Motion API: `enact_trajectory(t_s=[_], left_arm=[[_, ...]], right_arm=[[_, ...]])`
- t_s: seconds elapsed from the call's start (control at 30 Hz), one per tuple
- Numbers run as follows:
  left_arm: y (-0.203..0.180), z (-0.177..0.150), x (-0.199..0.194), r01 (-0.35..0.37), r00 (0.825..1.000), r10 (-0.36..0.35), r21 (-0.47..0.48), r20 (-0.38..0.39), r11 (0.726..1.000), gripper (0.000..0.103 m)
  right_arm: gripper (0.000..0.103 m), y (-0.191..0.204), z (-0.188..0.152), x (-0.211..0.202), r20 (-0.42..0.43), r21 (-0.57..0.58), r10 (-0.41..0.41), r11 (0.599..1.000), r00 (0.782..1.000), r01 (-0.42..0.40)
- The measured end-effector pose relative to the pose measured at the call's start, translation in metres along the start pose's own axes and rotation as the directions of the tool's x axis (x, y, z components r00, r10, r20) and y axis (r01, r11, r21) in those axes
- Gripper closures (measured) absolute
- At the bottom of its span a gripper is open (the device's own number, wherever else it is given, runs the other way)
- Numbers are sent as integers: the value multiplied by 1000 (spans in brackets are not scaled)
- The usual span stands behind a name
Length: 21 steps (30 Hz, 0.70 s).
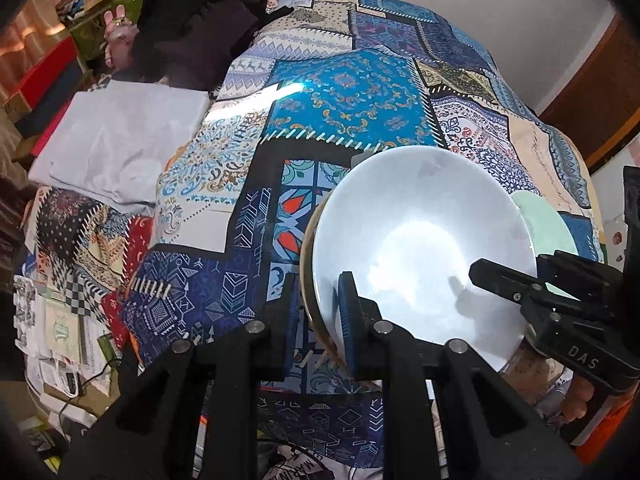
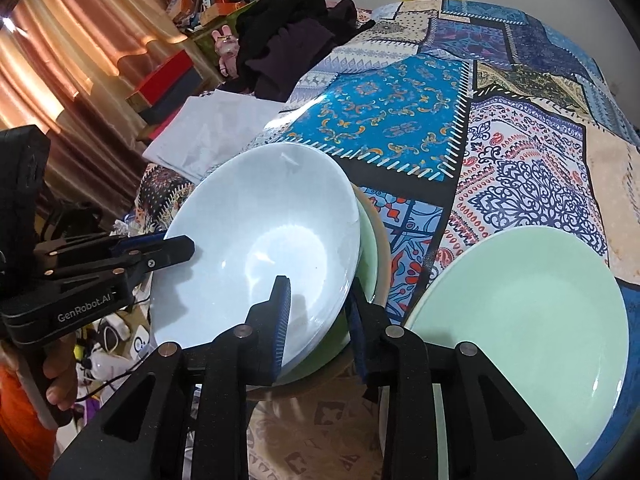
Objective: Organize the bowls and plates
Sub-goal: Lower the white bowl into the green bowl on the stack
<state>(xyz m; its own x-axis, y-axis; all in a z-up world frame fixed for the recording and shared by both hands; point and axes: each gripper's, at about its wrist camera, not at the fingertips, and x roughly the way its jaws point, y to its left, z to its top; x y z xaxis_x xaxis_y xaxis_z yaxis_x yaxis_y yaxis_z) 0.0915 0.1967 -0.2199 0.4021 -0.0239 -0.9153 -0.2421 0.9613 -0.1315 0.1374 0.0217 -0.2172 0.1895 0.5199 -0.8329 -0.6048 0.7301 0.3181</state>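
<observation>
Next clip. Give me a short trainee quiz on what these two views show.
1. True or false: the blue bowl sits on top of a stack of dishes.
2. What colour is the plate lying alone on the tablecloth? A red, B green, C black.
3. Fill in: of the left tool and the right tool, ___ have fingers astride the blue bowl's rim.

Key: 1 true; 2 B; 3 both.
</observation>
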Motion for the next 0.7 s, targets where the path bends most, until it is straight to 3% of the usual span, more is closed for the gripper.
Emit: enact_trajectory(t_s=[0.27, 0.4, 0.57, 0.7], left_arm=[[-5, -1, -16, -4, 999, 3, 18, 45, 1000, 84], [-7, 2, -30, 11, 997, -13, 24, 81, 1000, 84], [-1, 4, -41, 13, 993, -13, 2, 118, 1000, 56], [3, 3, -33, 21, 995, -20, -6, 97, 1000, 53]], right_arm=[[74, -2, 2, -5, -5, 4, -3, 1000, 1000, 3], [60, -3, 2, -15, 41, -23, -47, 999, 998, 48], [55, -9, 7, -20, 61, -37, -68, 997, 996, 71], [55, -19, 11, -13, 43, -12, -74, 997, 996, 74]])
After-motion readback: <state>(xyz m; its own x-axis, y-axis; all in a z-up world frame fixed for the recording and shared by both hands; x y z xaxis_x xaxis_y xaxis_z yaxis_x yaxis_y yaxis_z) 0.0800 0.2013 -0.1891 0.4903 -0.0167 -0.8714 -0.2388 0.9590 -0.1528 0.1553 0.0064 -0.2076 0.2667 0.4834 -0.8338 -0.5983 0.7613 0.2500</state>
